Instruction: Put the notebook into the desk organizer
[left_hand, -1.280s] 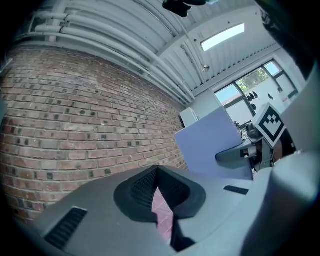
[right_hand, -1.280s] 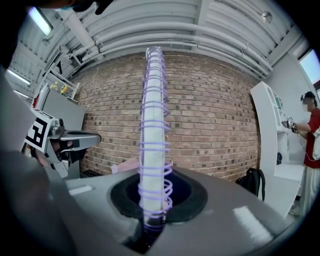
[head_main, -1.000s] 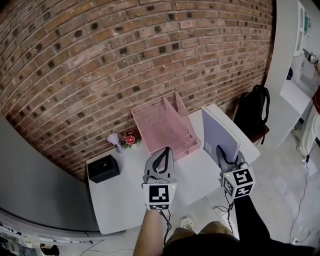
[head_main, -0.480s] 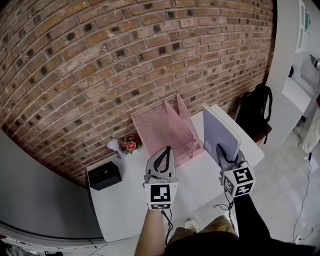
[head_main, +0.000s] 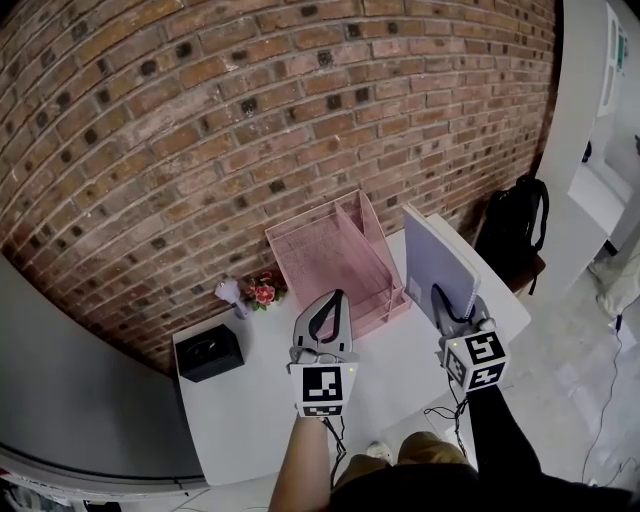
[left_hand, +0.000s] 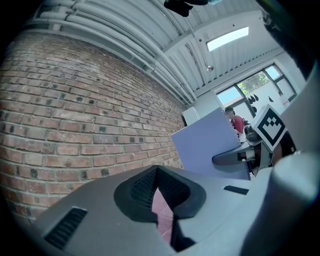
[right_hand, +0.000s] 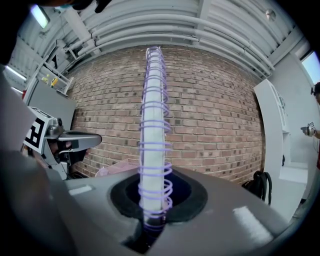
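A pink mesh desk organizer (head_main: 335, 258) stands on the white table (head_main: 250, 400) against the brick wall. The lavender spiral notebook (head_main: 440, 262) stands upright on edge to its right, above the table's right end. My right gripper (head_main: 448, 312) is shut on its lower edge. In the right gripper view the spiral binding (right_hand: 154, 125) rises straight up from between the jaws. My left gripper (head_main: 335, 299) hovers in front of the organizer, shut with nothing in it. In the left gripper view the notebook (left_hand: 210, 145) shows on the right, and pink organizer mesh (left_hand: 162, 210) shows behind the jaws.
A black box (head_main: 208, 352) sits at the table's left end. A small bunch of flowers (head_main: 262, 293) and a purple trinket (head_main: 228, 291) stand by the wall. A black backpack (head_main: 515, 225) rests on the floor to the right. A person (left_hand: 235, 120) stands far off.
Both grippers and the notebook keep nearly the same places. Only the head camera's aim has shifted slightly.
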